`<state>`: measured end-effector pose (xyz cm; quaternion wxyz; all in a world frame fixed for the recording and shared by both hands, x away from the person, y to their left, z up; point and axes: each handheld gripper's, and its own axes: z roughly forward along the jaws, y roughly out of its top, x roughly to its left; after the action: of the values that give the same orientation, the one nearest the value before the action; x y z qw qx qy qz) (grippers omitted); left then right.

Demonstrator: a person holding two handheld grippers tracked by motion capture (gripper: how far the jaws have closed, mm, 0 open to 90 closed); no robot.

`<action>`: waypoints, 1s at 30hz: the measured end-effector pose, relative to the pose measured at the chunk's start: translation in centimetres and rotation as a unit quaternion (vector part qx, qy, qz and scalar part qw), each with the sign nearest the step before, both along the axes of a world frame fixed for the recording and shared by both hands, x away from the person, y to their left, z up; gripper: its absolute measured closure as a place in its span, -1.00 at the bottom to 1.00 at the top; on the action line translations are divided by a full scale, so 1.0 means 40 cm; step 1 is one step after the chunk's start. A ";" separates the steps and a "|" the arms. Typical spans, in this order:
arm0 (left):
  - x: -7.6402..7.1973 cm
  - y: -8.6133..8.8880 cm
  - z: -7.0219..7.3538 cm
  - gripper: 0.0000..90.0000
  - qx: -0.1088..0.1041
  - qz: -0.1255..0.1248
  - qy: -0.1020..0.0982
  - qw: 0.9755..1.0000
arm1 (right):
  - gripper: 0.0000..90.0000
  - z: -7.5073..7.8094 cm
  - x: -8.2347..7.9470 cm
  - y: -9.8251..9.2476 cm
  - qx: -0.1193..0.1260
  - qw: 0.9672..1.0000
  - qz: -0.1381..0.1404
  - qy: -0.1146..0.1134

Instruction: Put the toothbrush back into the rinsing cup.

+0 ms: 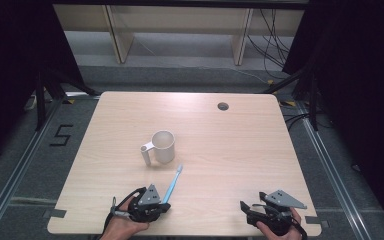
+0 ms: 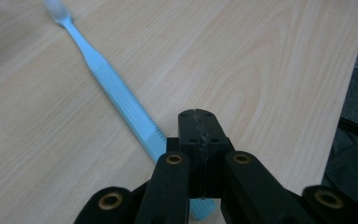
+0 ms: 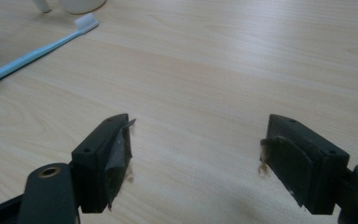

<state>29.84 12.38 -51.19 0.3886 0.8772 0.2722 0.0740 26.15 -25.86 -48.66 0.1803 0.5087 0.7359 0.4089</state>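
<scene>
Looking down from the high view, we see a pale wood worktop (image 1: pixel 230 150) with a white mug (image 1: pixel 162 146) standing upright near its middle, handle turned to the near left. Just near of the mug lies a light blue toothbrush (image 1: pixel 173 183), its white bristle head pointing far toward the mug but apart from it, its handle running back to the near edge. Our left gripper (image 1: pixel 152 202) sits at the near left, held in a hand (image 1: pixel 122 225), right at the toothbrush's handle end. In the left gripper view its jaws are pressed together with no gap, and the toothbrush (image 2: pixel 116 91) passes just beside and under them on the left; we cannot tell whether they pinch it. Our right gripper (image 1: pixel 260 210) rests at the near right, well apart from the toothbrush, and in the right gripper view its jaws stand wide apart over bare wood, with worn pads (image 3: pixel 116 158) and nothing between them
</scene>
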 end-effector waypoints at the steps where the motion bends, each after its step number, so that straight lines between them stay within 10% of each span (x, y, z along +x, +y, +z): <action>1: 0.000 0.001 -0.001 0.98 -0.007 0.007 0.001 1.000 | -0.47 0.001 0.003 -0.006 -0.015 1.000 0.007 -0.010; 12: 0.029 0.053 0.008 0.98 0.030 0.018 -0.002 0.999 | -0.47 0.001 0.004 -0.006 -0.018 1.000 0.009 -0.011; 30: 0.043 0.079 0.040 0.86 0.020 0.031 0.000 0.999 | -0.47 -0.001 0.005 -0.005 -0.002 1.000 0.009 -0.009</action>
<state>31.55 15.55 -49.60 0.3686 0.8759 0.2978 0.0909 26.35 -26.04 -48.68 0.1845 0.4982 0.7391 0.4141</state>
